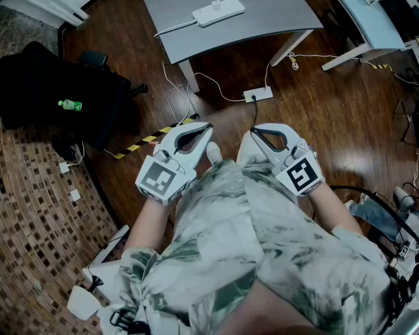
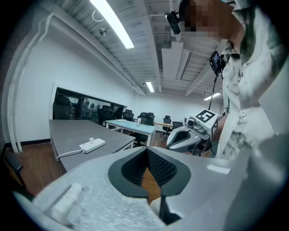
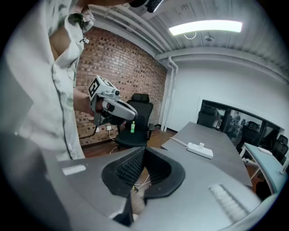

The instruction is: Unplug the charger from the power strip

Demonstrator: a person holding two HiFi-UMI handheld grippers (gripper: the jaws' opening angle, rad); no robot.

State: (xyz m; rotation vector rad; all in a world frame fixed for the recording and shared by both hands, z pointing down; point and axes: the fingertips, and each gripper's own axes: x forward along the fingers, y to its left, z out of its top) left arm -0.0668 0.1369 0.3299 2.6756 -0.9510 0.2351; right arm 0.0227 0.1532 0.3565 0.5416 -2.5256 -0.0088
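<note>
A white power strip [image 1: 219, 11] lies on the grey table [image 1: 275, 19] at the top of the head view, its cable running off to the left. A small white charger [image 2: 91, 140] stands plugged into the power strip [image 2: 92, 145] in the left gripper view; the right gripper view shows the charger [image 3: 201, 145] on the strip [image 3: 200, 150] too. My left gripper [image 1: 207, 125] and right gripper [image 1: 253, 131] hover side by side in front of my body, over the wooden floor and short of the table. Both have their jaws together with nothing between them.
A black office chair [image 1: 59, 91] with a green bottle [image 1: 70, 105] on it stands at the left. A second white power strip [image 1: 258, 95] with cables lies on the floor under the table. Yellow-black tape [image 1: 154, 138] marks the floor. Another pale table [image 1: 380, 26] stands at the right.
</note>
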